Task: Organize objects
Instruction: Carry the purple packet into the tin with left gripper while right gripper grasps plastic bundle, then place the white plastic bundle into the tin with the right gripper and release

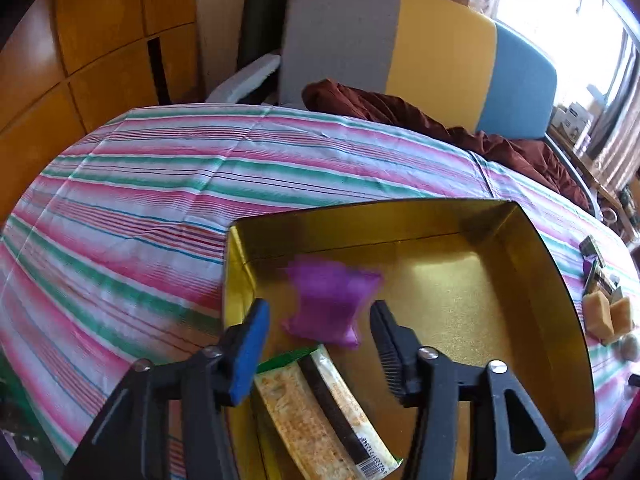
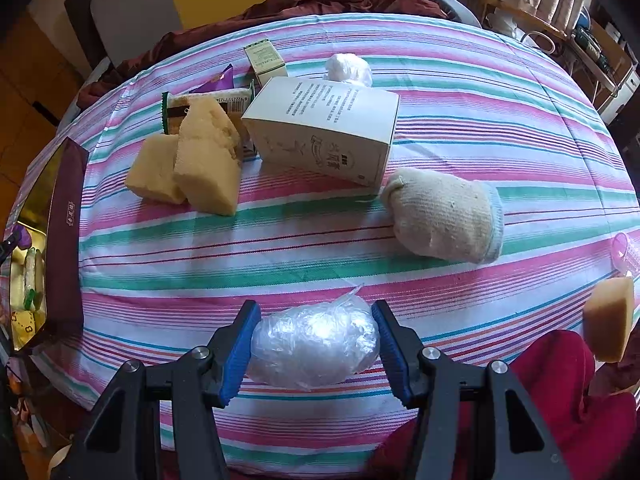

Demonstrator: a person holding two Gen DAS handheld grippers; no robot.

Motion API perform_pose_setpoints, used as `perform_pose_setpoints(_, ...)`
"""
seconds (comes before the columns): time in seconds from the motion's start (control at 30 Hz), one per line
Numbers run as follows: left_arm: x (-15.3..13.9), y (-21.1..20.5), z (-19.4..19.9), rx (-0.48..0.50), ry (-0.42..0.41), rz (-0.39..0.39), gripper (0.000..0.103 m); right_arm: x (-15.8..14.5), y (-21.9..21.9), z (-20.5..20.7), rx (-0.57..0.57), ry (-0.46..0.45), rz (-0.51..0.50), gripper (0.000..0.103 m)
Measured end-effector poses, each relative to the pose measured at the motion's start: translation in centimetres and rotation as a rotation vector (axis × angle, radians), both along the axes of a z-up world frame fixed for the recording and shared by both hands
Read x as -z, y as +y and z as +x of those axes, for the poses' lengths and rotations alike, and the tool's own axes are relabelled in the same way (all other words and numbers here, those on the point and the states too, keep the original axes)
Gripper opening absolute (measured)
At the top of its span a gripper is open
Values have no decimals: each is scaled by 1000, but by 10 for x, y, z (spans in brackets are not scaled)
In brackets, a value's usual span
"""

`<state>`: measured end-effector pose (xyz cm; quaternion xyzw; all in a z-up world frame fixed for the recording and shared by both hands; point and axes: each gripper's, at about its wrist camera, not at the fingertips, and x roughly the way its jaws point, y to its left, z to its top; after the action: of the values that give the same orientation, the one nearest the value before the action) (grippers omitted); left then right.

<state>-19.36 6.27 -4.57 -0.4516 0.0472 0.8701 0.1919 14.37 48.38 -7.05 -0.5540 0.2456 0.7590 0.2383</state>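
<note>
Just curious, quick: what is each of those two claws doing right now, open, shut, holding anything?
Left gripper: open, purple pouch loose between its jaws, above the box.
Right gripper: shut on the plastic wad.

Both wrist views look steeply down, close over the striped tablecloth, sharing the gold box.

The cloth runs in pink, green and white stripes. The box is gold inside (maroon outside), the packet purple, the sponges yellow, the sock cream.
</note>
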Motion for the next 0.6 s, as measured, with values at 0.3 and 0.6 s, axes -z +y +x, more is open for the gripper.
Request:
perform_pose_setpoints(0.3, -33, -38, 49, -57, 47, 128, 56, -15, -41, -18, -97, 48, 54, 57)
perform_pose_setpoints(0.6, -46, -70, 104, -132, 74, 162, 83, -72, -155, -108, -391, 277, 68, 57)
